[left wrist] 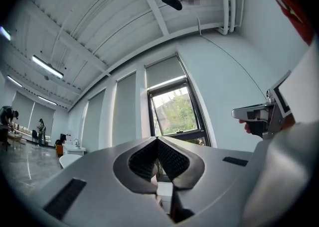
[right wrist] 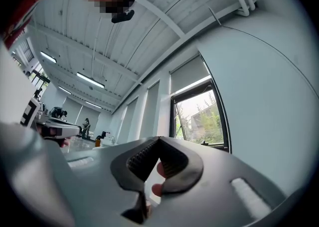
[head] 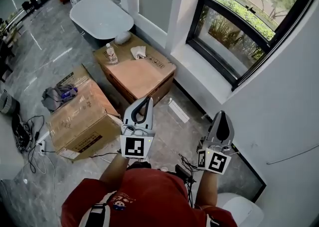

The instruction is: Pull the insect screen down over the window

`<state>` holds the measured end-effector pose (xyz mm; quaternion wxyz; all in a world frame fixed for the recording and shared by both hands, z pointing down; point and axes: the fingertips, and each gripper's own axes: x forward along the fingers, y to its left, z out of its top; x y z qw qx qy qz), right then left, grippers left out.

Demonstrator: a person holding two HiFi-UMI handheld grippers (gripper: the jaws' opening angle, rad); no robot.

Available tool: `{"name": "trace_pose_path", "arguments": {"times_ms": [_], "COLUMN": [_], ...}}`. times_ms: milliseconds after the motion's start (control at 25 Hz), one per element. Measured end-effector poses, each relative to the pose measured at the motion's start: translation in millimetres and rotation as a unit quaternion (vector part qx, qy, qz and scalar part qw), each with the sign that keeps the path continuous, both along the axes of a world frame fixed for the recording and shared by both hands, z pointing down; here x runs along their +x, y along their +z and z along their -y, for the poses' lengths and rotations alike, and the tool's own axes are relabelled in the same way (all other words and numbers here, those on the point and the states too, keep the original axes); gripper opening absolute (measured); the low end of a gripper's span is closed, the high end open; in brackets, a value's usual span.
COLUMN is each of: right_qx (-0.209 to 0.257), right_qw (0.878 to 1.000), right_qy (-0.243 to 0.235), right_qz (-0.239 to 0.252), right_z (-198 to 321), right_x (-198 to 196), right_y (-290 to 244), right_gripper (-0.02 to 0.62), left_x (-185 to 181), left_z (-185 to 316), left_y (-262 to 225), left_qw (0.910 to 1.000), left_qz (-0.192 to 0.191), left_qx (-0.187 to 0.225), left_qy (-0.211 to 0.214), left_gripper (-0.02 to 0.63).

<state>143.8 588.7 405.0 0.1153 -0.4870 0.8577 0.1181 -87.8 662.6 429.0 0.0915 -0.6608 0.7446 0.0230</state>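
The black-framed window (head: 239,27) is set in the white wall ahead and to my right. In the left gripper view the window (left wrist: 177,114) has a grey screen (left wrist: 163,71) covering only its top part, with trees showing below. The right gripper view shows the same window (right wrist: 199,119) and screen (right wrist: 188,74). My left gripper (head: 147,99) is held in front of me, shut and with nothing in it, its jaws (left wrist: 157,139) meeting at the tip. The right gripper (head: 222,115) is beside it, nearer the wall, also shut and holding nothing (right wrist: 159,139). Both are well short of the window.
Two cardboard boxes (head: 82,121) (head: 137,74) stand on the grey floor in front of me, one with a bottle (head: 110,54) on it. A white bathtub (head: 99,17) is further back. Cables (head: 30,131) lie at the left. A white sill (head: 199,66) runs below the window.
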Motion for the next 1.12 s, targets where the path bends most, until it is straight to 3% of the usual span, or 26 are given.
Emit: {"name": "trace_pose_path", "arguments": {"times_ms": [680,1120], "right_qx": [0.011,0.008], "right_qw": [1.0,1.0], "right_qy": [0.01,0.018], "right_qz": [-0.016,-0.004], "right_z": [2,77], "right_x": [-77,-89], "right_y": [8,13], "right_gripper": [0.009,0.009], "left_x": [-86,-93], "left_z": [-2,74], "left_y": [9,12], "left_qw": [0.9993,0.9997], "left_qz": [-0.032,-0.021], "left_qx": [0.019,0.01], "left_qy": [-0.001,0.011], "left_gripper": [0.006,0.006]}}
